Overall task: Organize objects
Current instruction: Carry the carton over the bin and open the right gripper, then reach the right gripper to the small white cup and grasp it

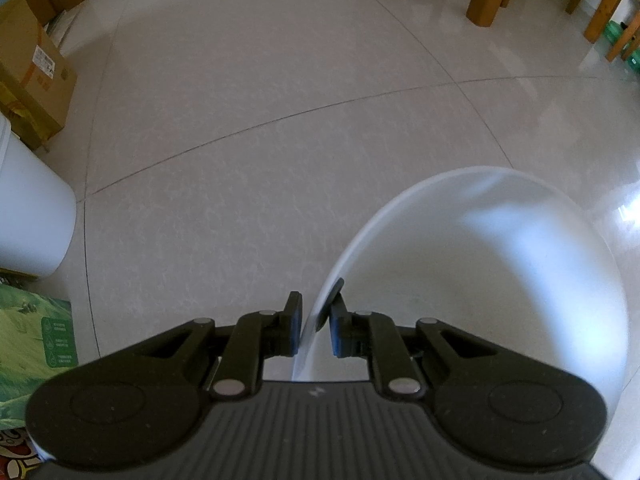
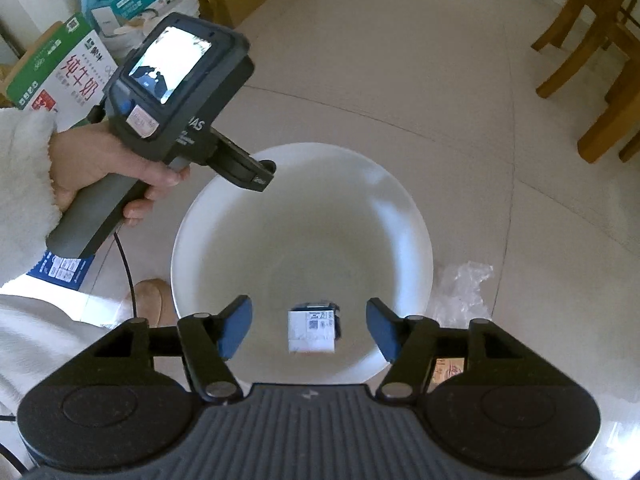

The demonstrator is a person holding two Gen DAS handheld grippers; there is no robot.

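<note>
A white round basin (image 2: 304, 216) sits on the tiled floor. My left gripper (image 1: 314, 312) is shut on the basin's rim (image 1: 400, 208), which runs up between its pads. In the right wrist view, a hand in a fluffy white sleeve holds that left gripper (image 2: 260, 172) at the basin's far-left rim. My right gripper (image 2: 308, 320) hangs open above the basin's near side. A small white and blue box (image 2: 312, 330) shows between its blue pads (image 2: 236, 326), well clear of both and lower, inside the basin. I cannot tell if the box rests on the bottom.
Crumpled clear plastic (image 2: 464, 288) lies right of the basin. Cardboard boxes (image 1: 28, 64) and a white bucket (image 1: 28, 216) line the left side, with a green carton (image 1: 32, 344) nearby. Wooden chair legs (image 2: 592, 80) stand at the far right. A milk carton box (image 2: 68, 72) stands at far left.
</note>
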